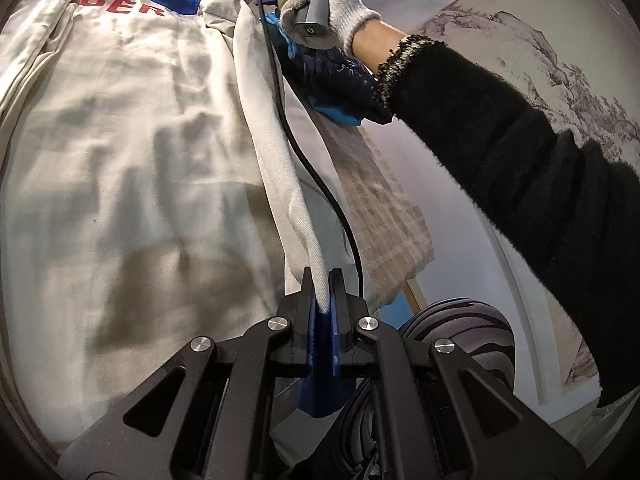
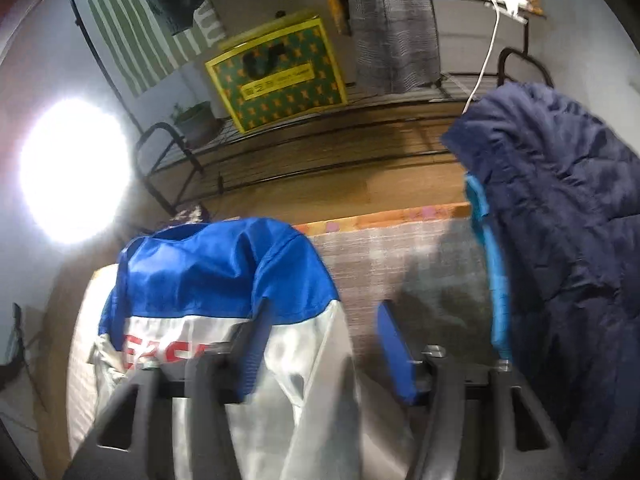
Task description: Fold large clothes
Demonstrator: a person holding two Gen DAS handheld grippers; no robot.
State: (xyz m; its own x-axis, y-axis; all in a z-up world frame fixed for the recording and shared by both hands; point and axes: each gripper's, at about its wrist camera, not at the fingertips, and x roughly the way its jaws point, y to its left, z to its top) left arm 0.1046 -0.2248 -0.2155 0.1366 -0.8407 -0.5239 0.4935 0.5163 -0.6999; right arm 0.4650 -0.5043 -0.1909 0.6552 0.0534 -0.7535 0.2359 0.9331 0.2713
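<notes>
Left tool pinches white jacket sleeve edge. Right tool gapes, empty, blurred. Navy jacket right. Far shelf: yellow-green box, contents unseen.

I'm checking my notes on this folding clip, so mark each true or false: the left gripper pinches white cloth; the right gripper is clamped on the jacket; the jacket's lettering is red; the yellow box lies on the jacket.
1. The left gripper pinches white cloth of the jacket. True.
2. The right gripper is clamped on the jacket. False: its jaws stand open.
3. The lettering is red. True.
4. The yellow box lies on the jacket. False: it sits on the rack behind.
</notes>
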